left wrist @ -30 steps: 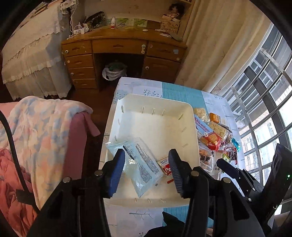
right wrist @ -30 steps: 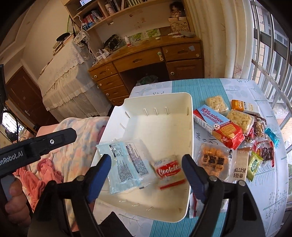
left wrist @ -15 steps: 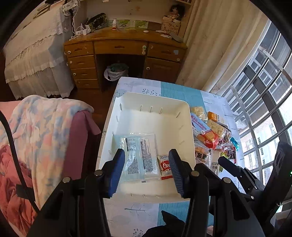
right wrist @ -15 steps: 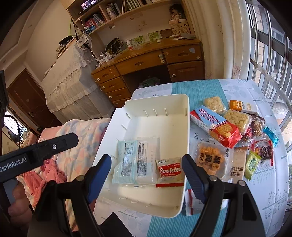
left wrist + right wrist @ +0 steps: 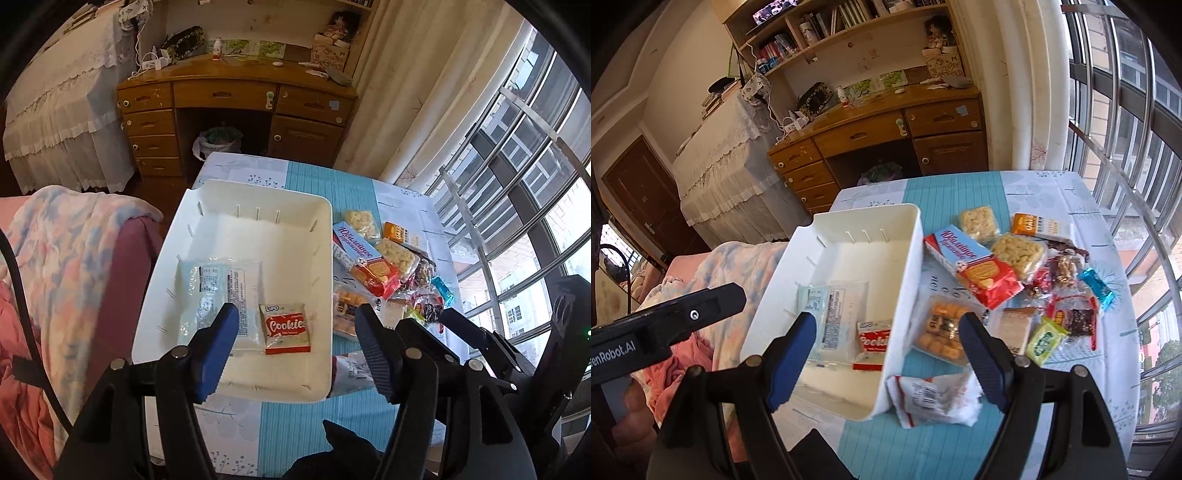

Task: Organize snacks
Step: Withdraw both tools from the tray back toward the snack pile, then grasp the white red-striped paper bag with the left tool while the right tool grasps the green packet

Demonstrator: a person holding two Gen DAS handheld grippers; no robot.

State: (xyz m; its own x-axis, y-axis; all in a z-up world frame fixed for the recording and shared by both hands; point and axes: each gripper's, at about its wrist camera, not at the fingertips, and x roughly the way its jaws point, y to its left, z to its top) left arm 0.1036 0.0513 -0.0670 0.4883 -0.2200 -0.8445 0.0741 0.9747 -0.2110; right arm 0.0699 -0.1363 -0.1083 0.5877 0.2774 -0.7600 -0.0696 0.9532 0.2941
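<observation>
We see our right tool [image 5: 886,354] spread wide and empty above the white bin's [image 5: 905,295] near right wall. Inside lie a pale blue packet [image 5: 836,314] and a Cookies pack [image 5: 873,341]; a white wrapper [image 5: 934,400] rests just outside on the desk [image 5: 1052,192].

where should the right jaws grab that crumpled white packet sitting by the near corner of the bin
Grip the white packet by its raised, crumpled right half, coming straight down from above with the right gripper, whose jaws stand wide open. Its left edge lies close against the white bin wall, so a grab from that side looks blocked; the puffed folds on the free side should give the jaws something to pinch.
</observation>
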